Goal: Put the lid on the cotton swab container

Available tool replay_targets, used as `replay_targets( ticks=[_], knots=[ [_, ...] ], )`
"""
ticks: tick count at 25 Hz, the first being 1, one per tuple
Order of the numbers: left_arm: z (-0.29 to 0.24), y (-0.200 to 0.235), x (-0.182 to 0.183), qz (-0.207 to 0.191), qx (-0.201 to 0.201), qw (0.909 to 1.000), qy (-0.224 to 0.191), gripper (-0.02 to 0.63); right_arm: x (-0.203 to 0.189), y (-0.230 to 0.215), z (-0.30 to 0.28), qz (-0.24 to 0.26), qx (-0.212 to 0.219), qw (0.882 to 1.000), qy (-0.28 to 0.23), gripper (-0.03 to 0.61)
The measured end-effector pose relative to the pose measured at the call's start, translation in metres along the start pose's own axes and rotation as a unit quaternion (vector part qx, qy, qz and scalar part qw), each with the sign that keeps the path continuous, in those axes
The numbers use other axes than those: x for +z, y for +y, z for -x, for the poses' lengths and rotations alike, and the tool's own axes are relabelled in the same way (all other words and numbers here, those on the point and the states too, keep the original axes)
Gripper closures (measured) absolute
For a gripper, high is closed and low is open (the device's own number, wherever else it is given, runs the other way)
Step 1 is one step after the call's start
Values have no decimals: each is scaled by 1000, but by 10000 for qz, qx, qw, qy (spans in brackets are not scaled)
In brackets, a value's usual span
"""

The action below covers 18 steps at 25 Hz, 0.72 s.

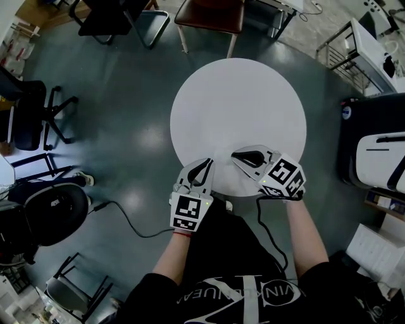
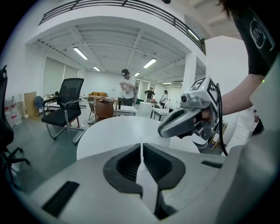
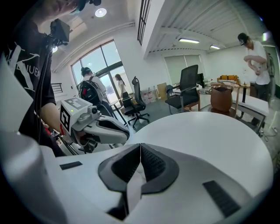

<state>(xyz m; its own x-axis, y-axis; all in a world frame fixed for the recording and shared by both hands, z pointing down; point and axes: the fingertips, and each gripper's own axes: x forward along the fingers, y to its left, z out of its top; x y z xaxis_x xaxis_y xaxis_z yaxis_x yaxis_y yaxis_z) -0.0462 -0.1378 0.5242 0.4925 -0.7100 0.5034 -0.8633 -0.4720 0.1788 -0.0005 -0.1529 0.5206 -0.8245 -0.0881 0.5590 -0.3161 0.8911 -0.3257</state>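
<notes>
No cotton swab container and no lid show in any view. The round white table [image 1: 238,107] carries nothing I can see. My left gripper [image 1: 206,163] hangs at the table's near edge, jaws shut with nothing between them [image 2: 141,146]. My right gripper [image 1: 236,155] hovers over the near edge just to its right, tip pointing left, also shut on nothing [image 3: 140,146]. The two grippers face each other closely: the right gripper [image 2: 183,121] shows in the left gripper view, and the left gripper [image 3: 101,127] shows in the right gripper view.
A brown chair [image 1: 209,16] stands beyond the table, a black office chair [image 1: 28,114] at far left. A cable [image 1: 126,221] runs over the grey floor. White equipment [image 1: 380,158] sits at right. Persons [image 2: 127,87] stand far back in the room.
</notes>
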Motion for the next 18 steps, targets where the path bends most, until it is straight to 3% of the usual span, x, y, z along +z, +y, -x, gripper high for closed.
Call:
replay_targets(
  ticks=[9,13,18],
  knots=[
    [-20,-26,17,-523,-477,9975,-67,594,-1,2,1,150,-133,9998,28,572],
    [-24,-24,16,-518,-509,9973,-53,594,0,1,-2,170,-150,9997,33,572],
    [-27,-29,15,-821,-602,9948,3,594,-1,1,-3,148,-186,9997,-12,572]
  ],
)
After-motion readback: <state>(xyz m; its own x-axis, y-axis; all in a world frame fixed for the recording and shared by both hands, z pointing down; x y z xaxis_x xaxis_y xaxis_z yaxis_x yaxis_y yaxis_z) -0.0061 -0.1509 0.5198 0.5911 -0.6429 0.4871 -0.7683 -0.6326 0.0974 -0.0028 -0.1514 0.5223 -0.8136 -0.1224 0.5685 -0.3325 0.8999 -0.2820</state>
